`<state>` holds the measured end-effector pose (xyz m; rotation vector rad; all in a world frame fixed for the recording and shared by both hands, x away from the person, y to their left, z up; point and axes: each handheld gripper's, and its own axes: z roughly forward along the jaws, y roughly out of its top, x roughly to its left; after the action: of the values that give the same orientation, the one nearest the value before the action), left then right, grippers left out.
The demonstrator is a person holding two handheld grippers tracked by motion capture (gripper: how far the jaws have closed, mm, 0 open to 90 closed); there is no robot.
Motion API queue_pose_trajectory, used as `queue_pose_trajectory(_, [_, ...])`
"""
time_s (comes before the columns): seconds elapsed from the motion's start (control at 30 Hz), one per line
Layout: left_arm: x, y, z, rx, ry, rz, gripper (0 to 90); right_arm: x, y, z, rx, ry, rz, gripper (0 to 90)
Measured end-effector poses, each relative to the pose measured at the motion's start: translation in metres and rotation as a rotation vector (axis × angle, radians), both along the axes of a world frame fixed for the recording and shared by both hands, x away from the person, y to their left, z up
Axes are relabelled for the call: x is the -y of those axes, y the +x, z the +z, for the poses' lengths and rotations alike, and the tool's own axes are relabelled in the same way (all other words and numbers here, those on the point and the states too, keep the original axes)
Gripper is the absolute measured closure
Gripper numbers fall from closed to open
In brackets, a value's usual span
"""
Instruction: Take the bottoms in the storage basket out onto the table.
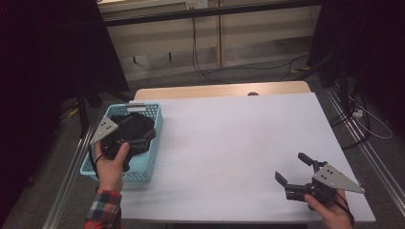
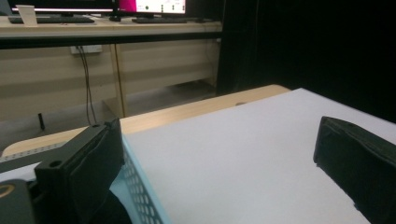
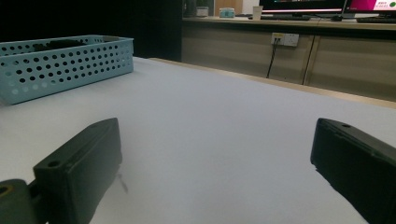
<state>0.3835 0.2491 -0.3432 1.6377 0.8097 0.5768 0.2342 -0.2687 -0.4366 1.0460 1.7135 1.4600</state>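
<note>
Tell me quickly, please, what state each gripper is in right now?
Left gripper: open, holding nothing, over the light blue perforated plastic basket.
Right gripper: open, empty, above the white table.

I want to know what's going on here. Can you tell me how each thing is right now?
Left gripper: open, held over the basket, gripping nothing.
Right gripper: open, low over the table, gripping nothing.
Basket: upright on the table's left side, dark stuff inside.
Dark stuff: piled in the basket; too dark to tell what it is.
Table: covered with a white sheet.
</note>
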Motion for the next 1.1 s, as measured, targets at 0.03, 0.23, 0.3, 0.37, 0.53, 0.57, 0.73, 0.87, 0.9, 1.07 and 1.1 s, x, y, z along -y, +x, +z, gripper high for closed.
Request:
queue_pose_trajectory(0.03, [0.000,0.000,0.000,0.000,0.000,0.000,1.8,0.000,0.000,0.000,0.000,-0.001,-0.001,1.6])
queue_pose_trajectory(0.23, [-0.003,0.017,-0.001,-0.011,0.010,0.036,1.9,0.000,0.000,0.000,0.000,0.000,0.002,1.6])
queue_pose_trajectory(0.3, [-0.006,0.023,-0.001,-0.017,0.007,0.050,1.9,0.000,0.000,0.000,0.000,0.000,0.002,1.6])
queue_pose_trajectory(0.37, [-0.009,0.028,-0.001,-0.021,0.013,0.068,1.9,0.000,0.000,0.000,0.000,-0.001,0.002,1.7])
queue_pose_trajectory(0.53, [-0.020,0.040,0.000,-0.041,-0.011,0.115,1.9,0.000,0.000,0.000,-0.003,0.001,0.005,1.8])
queue_pose_trajectory(0.57, [-0.021,0.042,0.000,-0.042,-0.010,0.125,1.9,0.000,0.000,0.000,-0.003,0.001,0.005,1.8])
queue_pose_trajectory(0.73, [-0.033,0.055,-0.005,-0.069,0.014,0.172,2.0,-0.001,0.000,0.000,-0.003,0.002,0.008,1.8])
queue_pose_trajectory(0.87, [-0.038,0.062,-0.009,-0.084,0.032,0.193,2.1,-0.001,0.000,0.000,-0.001,0.002,0.011,1.8])
queue_pose_trajectory(0.9, [-0.041,0.066,-0.012,-0.098,0.039,0.209,2.1,-0.001,0.000,0.000,-0.002,0.002,0.011,1.8])
queue_pose_trajectory(1.07, [-0.047,0.074,-0.021,-0.125,0.037,0.247,2.2,-0.001,0.000,0.000,-0.002,0.002,0.013,1.8])
queue_pose_trajectory(1.1, [-0.047,0.076,-0.023,-0.133,0.033,0.257,2.2,-0.001,0.000,0.000,-0.002,0.002,0.013,1.8])
